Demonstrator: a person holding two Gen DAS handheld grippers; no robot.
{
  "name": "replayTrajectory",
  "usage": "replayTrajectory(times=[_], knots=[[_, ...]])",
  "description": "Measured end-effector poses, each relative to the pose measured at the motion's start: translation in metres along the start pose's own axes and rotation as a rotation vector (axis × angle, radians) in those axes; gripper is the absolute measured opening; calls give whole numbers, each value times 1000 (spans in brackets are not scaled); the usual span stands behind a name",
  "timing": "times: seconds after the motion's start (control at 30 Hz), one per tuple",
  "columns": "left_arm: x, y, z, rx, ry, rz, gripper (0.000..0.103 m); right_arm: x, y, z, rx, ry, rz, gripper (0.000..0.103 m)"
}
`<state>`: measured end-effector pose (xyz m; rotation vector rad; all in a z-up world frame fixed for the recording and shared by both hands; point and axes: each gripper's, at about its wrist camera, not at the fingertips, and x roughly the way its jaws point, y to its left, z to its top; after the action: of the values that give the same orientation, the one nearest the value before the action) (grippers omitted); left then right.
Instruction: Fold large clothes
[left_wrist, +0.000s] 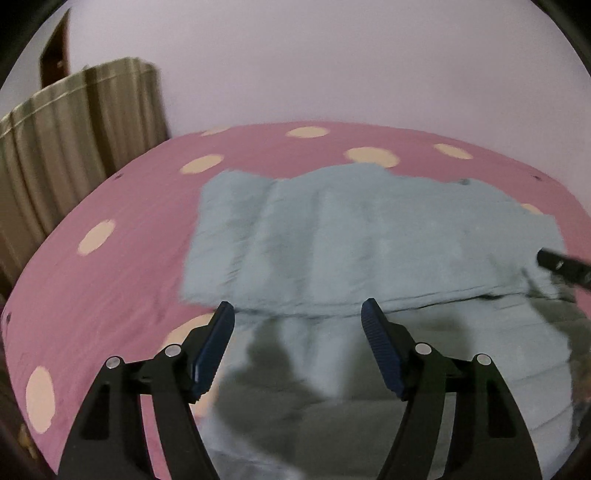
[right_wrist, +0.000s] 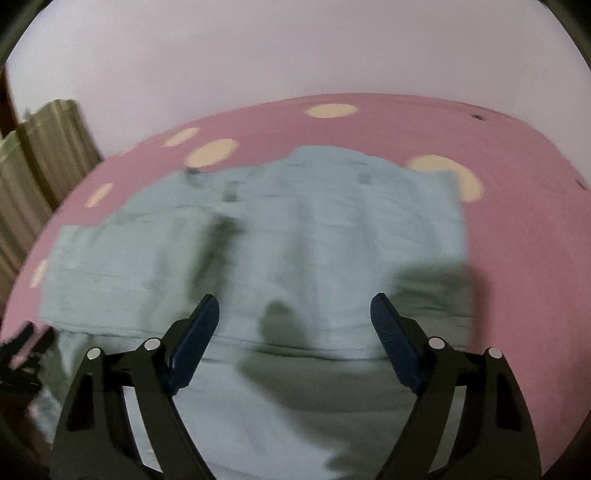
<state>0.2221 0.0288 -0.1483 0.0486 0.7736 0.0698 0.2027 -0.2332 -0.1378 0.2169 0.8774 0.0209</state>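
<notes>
In the left wrist view, the left gripper (left_wrist: 297, 314) hangs above the near part of a pale blue-grey garment (left_wrist: 369, 229) with its jaws spread wide and nothing between the blue pads (left_wrist: 212, 350). The garment lies on a pink bed cover with cream dots (left_wrist: 122, 206); a folded layer runs across it, its edge just beyond the fingertips, and more of the cloth lies below that edge, toward the camera. The gripper's shadow falls on this nearer cloth. At the right edge, a dark tip of the right gripper (left_wrist: 561, 267) shows over the cloth. A beige pleated curtain (left_wrist: 74, 136) hangs at the left, beside a plain pale wall (left_wrist: 332, 66).

In the right wrist view, the right gripper (right_wrist: 293, 306) is likewise released, jaws wide apart and empty, poised above the same garment (right_wrist: 295, 221), which spreads across the pink cover (right_wrist: 517, 240). Small dark marks, too blurred to identify, dot its far part. A fold edge crosses just behind the fingertips. Part of the left gripper (right_wrist: 22, 350) appears at the left edge.
</notes>
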Motion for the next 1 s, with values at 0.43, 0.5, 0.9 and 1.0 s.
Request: replayTrajectory(times=[0.43,0.5,0.9,1.0], knots=[[7,22,-9,-44,15,-4,70,41,63,6,-37,104,96,5],[7,23,-8,-40,4,1,70,26,57,13,-39,43,69,4],[28,21,-5,-46,46,25,70,11,-63,15,73,12,-158,4],[33,21,-5,-47,60,35,70,25,-80,6,84,45,-179,4]])
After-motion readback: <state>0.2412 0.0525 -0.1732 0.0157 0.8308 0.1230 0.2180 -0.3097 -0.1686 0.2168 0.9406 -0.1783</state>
